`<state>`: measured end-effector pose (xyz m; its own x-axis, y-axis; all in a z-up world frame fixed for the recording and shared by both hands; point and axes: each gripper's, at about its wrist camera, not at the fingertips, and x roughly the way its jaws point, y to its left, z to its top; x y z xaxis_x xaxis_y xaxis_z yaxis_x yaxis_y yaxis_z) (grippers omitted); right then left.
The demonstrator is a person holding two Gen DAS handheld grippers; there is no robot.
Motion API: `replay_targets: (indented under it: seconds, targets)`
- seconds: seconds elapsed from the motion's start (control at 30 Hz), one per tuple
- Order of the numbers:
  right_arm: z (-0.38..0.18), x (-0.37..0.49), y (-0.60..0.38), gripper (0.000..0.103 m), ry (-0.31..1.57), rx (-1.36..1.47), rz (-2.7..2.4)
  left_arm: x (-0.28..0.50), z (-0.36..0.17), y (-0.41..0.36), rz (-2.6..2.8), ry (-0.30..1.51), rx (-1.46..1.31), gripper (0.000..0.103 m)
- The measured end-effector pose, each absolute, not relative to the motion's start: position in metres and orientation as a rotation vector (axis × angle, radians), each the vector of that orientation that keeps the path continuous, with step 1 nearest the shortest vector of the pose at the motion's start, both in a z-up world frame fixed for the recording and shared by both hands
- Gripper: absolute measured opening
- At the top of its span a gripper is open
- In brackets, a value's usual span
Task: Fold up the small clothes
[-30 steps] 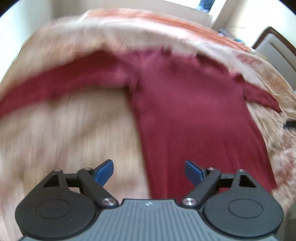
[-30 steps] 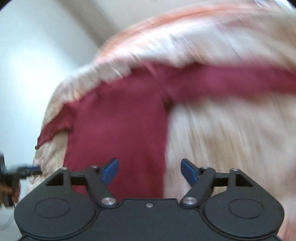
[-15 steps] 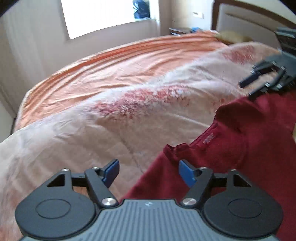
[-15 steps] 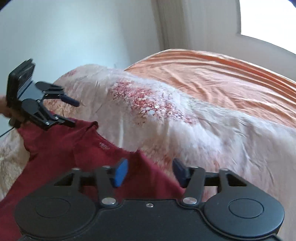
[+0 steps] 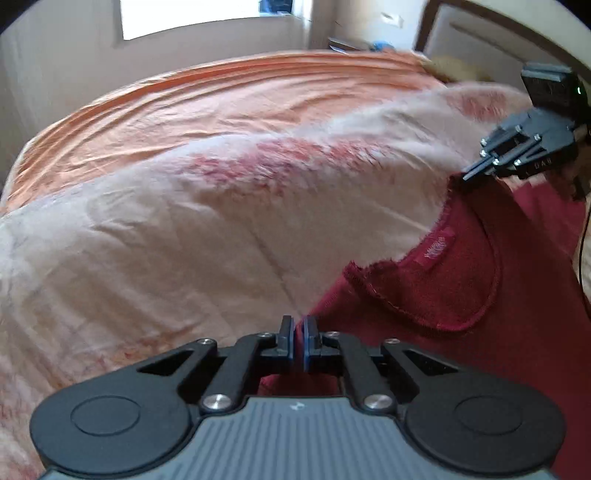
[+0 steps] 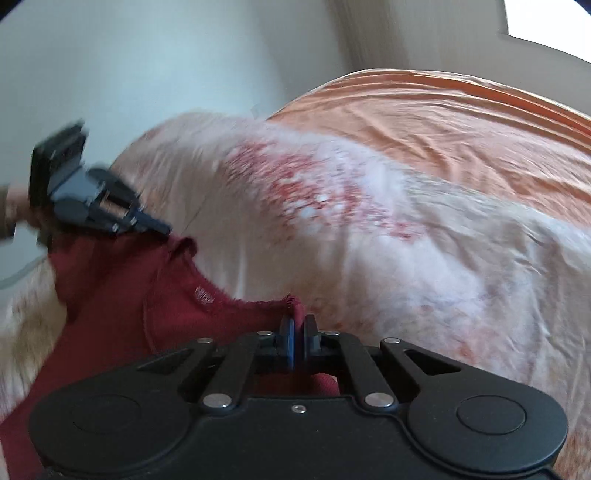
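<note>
A dark red shirt (image 5: 461, 295) lies on the bed, neckline and label facing up. My left gripper (image 5: 298, 338) is shut on the shirt's left shoulder edge. My right gripper (image 6: 298, 338) is shut on the other shoulder edge of the shirt (image 6: 122, 295). In the left wrist view the right gripper (image 5: 469, 177) shows at the far right, pinching the collar corner. In the right wrist view the left gripper (image 6: 164, 230) shows at the left, pinching the opposite corner. The shirt's body below the shoulders is mostly hidden behind the gripper bodies.
A pale quilt with red floral patches (image 5: 221, 206) covers the near part of the bed. An orange sheet (image 5: 221, 96) covers the far part. A headboard (image 5: 480, 22) stands at the right, a window (image 5: 207, 14) behind, a wall (image 6: 147, 55) at the left.
Both grippers went from open to shut on the shirt's shoulder edges. Both cameras swung from looking down at the spread shirt to looking across the bed.
</note>
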<state>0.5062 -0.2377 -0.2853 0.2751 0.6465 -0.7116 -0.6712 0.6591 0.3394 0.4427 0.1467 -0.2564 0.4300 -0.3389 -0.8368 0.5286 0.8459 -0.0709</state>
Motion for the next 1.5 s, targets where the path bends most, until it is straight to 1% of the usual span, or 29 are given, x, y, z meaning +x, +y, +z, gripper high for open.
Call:
replay_targets:
  seconds: [0.07,0.13,0.2,0.23,0.27,0.3,0.33,0.37,0.4,0.5,0.67,0.7,0.73,0.77,0.8,0.93,1.0,1.07,1.1,1.13,1.17,1.23,1.27,1.3,1.37,1.43,1.5]
  targets:
    - [-0.296,0.503,-0.235,0.005,0.97,-0.074,0.852,0.44,-0.268,0.147,-0.48,0.993,0.258,0.004]
    - [-0.302,0.5,-0.233,0.012,0.987,-0.056,0.831,0.441,-0.276,0.146,-0.411,0.987,0.271,0.003]
    - [-0.288,0.499,-0.249,0.029,0.939,0.051,0.833,0.439,-0.272,0.146,-0.374,0.966,0.25,0.007]
    - [-0.279,0.498,-0.26,0.034,0.907,0.085,0.837,0.437,-0.268,0.146,-0.374,0.958,0.243,0.011]
    - [-0.271,0.497,-0.274,0.045,0.883,0.112,0.842,0.435,-0.264,0.147,-0.385,0.949,0.238,0.025]
    - [-0.263,0.496,-0.291,0.051,0.871,0.117,0.841,0.431,-0.259,0.147,-0.398,0.934,0.242,0.041]
    - [-0.259,0.495,-0.305,0.051,0.871,0.103,0.83,0.426,-0.253,0.148,-0.404,0.913,0.251,0.049]
    - [-0.259,0.494,-0.317,0.052,0.885,0.09,0.819,0.421,-0.248,0.149,-0.409,0.889,0.256,0.063]
    - [-0.262,0.493,-0.33,0.052,0.912,0.089,0.807,0.415,-0.244,0.149,-0.411,0.869,0.25,0.07]
    - [-0.28,0.487,-0.356,0.052,0.998,0.117,0.792,0.405,-0.242,0.147,-0.423,0.87,0.208,0.07]
    - [-0.315,0.478,-0.358,0.051,1.108,0.102,0.801,0.389,-0.245,0.14,-0.431,0.912,0.24,0.07]
    - [-0.32,0.477,-0.36,0.048,1.125,0.101,0.805,0.387,-0.247,0.138,-0.432,0.918,0.247,0.071]
    - [-0.321,0.474,-0.359,0.04,1.128,0.088,0.807,0.385,-0.249,0.137,-0.431,0.924,0.25,0.071]
    - [-0.319,0.471,-0.359,0.004,1.122,0.082,0.818,0.384,-0.25,0.136,-0.427,0.931,0.25,0.072]
    - [-0.315,0.47,-0.361,0.001,1.116,0.083,0.821,0.383,-0.253,0.136,-0.422,0.938,0.25,0.072]
    - [-0.296,0.463,-0.393,0.001,1.051,0.17,0.75,0.381,-0.258,0.141,-0.375,0.956,0.254,0.072]
    - [-0.304,0.456,-0.402,0.002,1.077,0.197,0.716,0.38,-0.262,0.146,-0.348,0.967,0.242,0.074]
    - [-0.312,0.448,-0.393,0.002,1.11,0.133,0.7,0.378,-0.266,0.152,-0.337,0.968,0.219,0.075]
    - [-0.312,0.445,-0.389,0.007,1.095,0.115,0.686,0.377,-0.267,0.153,-0.331,0.966,0.215,0.075]
    - [-0.309,0.446,-0.389,0.017,1.077,0.123,0.644,0.376,-0.266,0.154,-0.327,0.964,0.215,0.075]
    - [-0.304,0.446,-0.392,0.031,1.044,0.159,0.601,0.375,-0.264,0.155,-0.32,0.961,0.219,0.075]
    - [-0.286,0.44,-0.403,0.047,0.919,0.233,0.549,0.369,-0.256,0.155,-0.305,0.939,0.245,0.076]
    - [-0.278,0.436,-0.405,0.059,0.888,0.234,0.527,0.364,-0.251,0.156,-0.299,0.924,0.264,0.078]
    - [-0.271,0.429,-0.407,0.064,0.859,0.237,0.521,0.359,-0.248,0.156,-0.29,0.915,0.286,0.08]
    - [-0.265,0.413,-0.41,0.068,0.844,0.253,0.509,0.345,-0.242,0.156,-0.263,0.9,0.321,0.081]
    - [-0.262,0.39,-0.409,0.069,0.856,0.261,0.489,0.326,-0.238,0.157,-0.25,0.892,0.323,0.083]
    - [-0.26,0.361,-0.405,0.074,0.869,0.277,0.484,0.304,-0.237,0.161,-0.241,0.89,0.319,0.087]
